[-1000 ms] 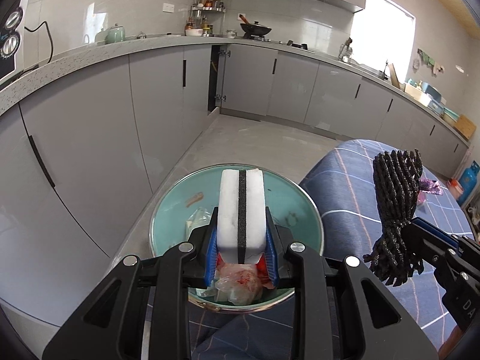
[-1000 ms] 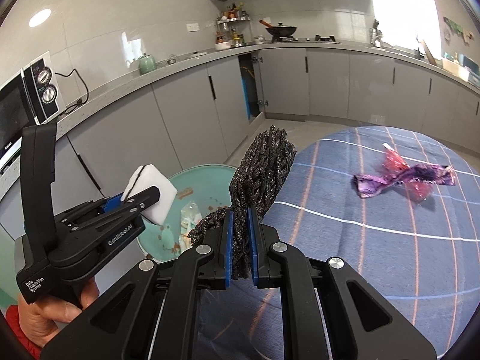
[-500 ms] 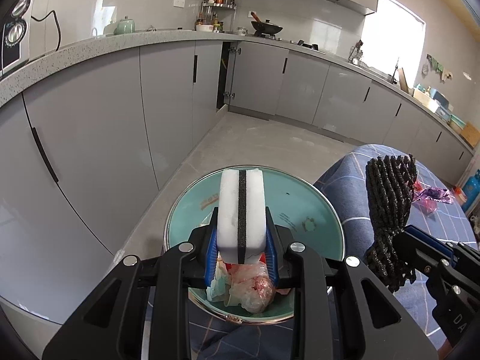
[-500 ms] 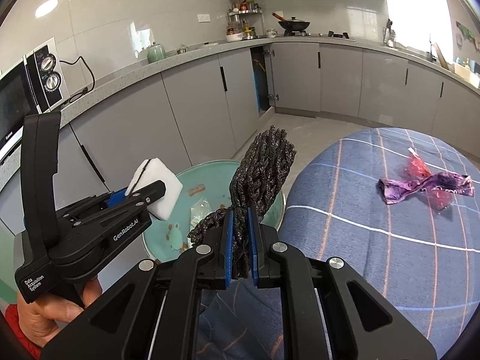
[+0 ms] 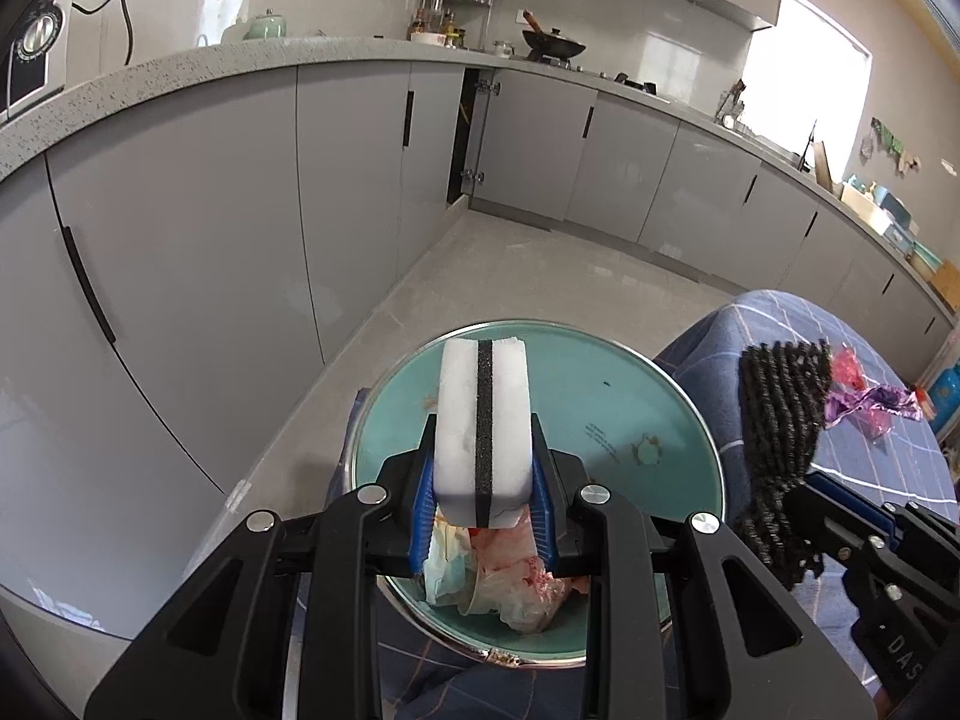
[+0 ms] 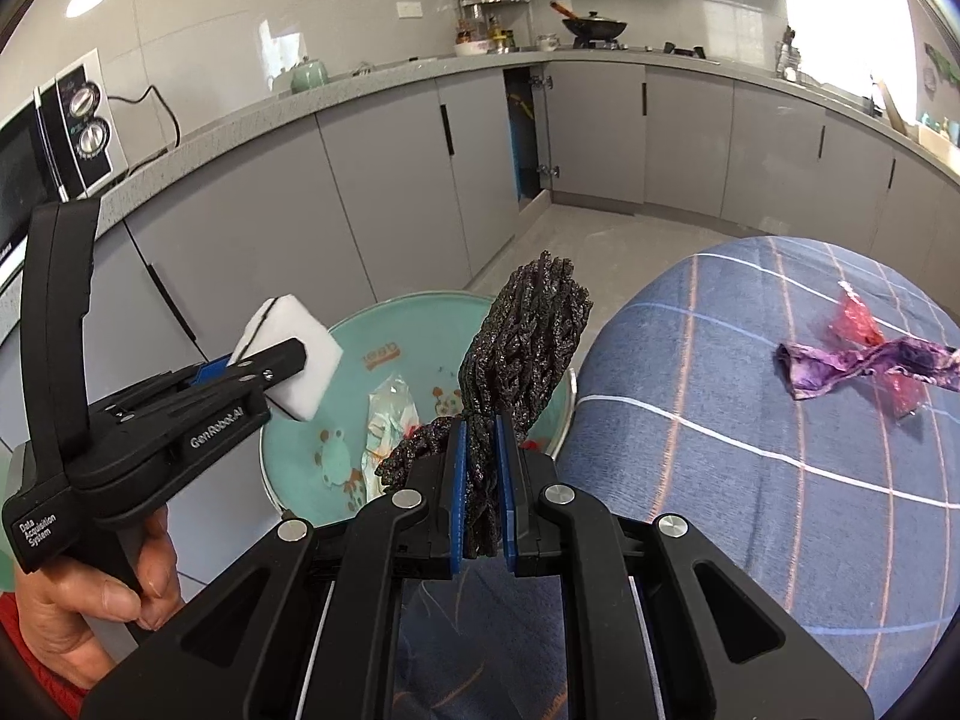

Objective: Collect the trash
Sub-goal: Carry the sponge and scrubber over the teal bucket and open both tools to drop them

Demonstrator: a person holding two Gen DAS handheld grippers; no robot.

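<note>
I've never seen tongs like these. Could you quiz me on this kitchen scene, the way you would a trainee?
1. What do the left tongs hold?
2. True or false: the purple wrapper already lies in the teal basin.
3. The right tongs grip: A) a spoon, B) a black scrubber, C) nothing.

Key: 1. A white sponge with a dark stripe. 2. False; it lies on the blue tablecloth. 3. B.

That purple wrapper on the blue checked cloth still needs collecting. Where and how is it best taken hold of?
Probably at the narrow twisted middle of the purple wrapper, coming straight down from above, jaws across its length. It lies flat and stretched sideways on the cloth, so the bunched waist offers the most to pinch.
</note>
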